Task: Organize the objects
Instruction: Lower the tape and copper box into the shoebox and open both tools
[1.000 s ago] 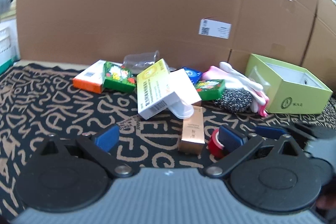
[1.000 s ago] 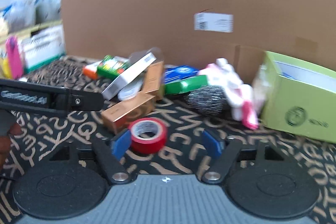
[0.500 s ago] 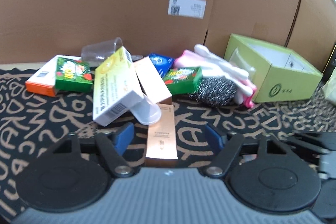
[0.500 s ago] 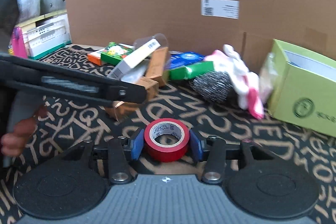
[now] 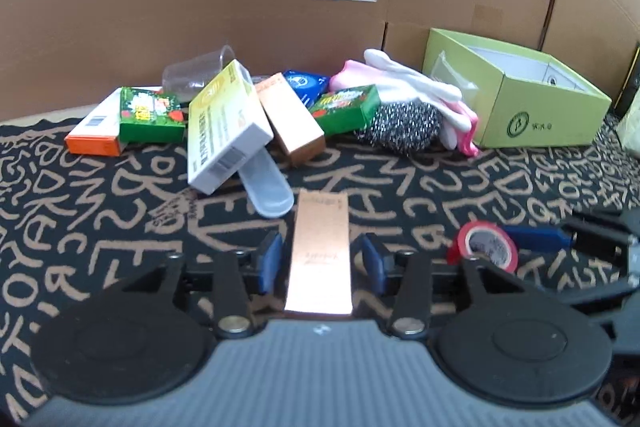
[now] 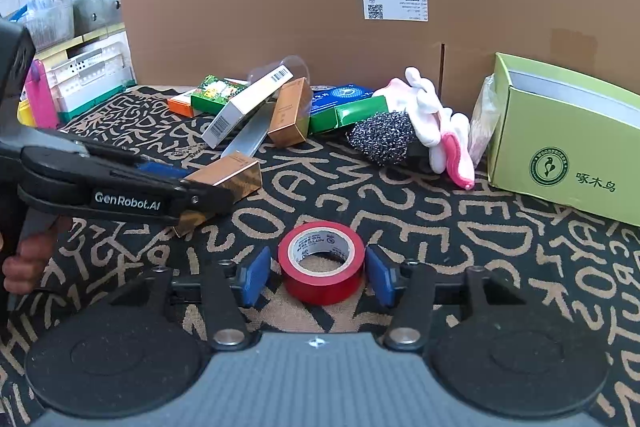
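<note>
Low centre of the left wrist view: left gripper, wide open a second ago, has been closing around one copper box, thin gaps at both pads, not yet pinching. Right gripper brackets one red tape roll, lying off to its left before; jaws eased open slightly, small gaps showing. Counted: two copper boxes, two green boxes, one steel scourer, one lime carton.
</note>
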Tool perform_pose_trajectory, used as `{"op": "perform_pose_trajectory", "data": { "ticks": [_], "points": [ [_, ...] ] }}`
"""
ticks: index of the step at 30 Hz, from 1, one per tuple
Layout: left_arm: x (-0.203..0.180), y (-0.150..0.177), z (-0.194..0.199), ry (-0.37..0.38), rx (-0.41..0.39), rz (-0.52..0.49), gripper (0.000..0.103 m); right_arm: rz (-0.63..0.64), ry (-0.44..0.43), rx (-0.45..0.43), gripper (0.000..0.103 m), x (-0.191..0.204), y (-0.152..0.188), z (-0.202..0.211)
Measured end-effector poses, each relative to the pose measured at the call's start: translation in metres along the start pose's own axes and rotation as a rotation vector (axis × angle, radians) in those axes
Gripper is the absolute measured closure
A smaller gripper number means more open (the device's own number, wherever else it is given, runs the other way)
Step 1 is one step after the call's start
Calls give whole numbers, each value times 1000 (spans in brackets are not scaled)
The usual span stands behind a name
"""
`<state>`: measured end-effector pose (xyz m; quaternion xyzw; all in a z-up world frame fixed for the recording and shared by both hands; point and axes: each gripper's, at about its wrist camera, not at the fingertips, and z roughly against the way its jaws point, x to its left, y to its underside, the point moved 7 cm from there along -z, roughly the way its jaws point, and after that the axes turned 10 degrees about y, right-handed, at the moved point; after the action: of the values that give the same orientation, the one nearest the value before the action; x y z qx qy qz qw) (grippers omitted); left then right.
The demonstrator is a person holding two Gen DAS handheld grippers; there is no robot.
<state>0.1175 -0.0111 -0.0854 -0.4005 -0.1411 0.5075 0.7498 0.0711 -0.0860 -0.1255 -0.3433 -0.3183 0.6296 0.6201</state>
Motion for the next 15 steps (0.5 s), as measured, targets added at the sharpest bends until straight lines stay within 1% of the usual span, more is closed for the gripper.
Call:
{"op": "perform_pose_trajectory", "data": {
  "ticks": [3,6,8,10,12,15],
  "points": [
    [-2,-4,-7,-3,6,-7,59,4,10,-8,46,1,-1,1],
    [-1,-1,-11,-4,18,2,60,-5,13,-4,47,0,0,1],
    [-1,2,-11,-18,20,-12,73,-7,10,4,48,0,1,-1],
    [-1,2,-9,-22,25,-12,73,-8,8,7,52,0,2,-2],
    [-3,0,-7,2,29,9,73,-15,4,2,52,-1,2,0],
    [-16,-10,-3,22,12,-9,73,-38,-1,-13,52,-6,0,5]
  ]
}}
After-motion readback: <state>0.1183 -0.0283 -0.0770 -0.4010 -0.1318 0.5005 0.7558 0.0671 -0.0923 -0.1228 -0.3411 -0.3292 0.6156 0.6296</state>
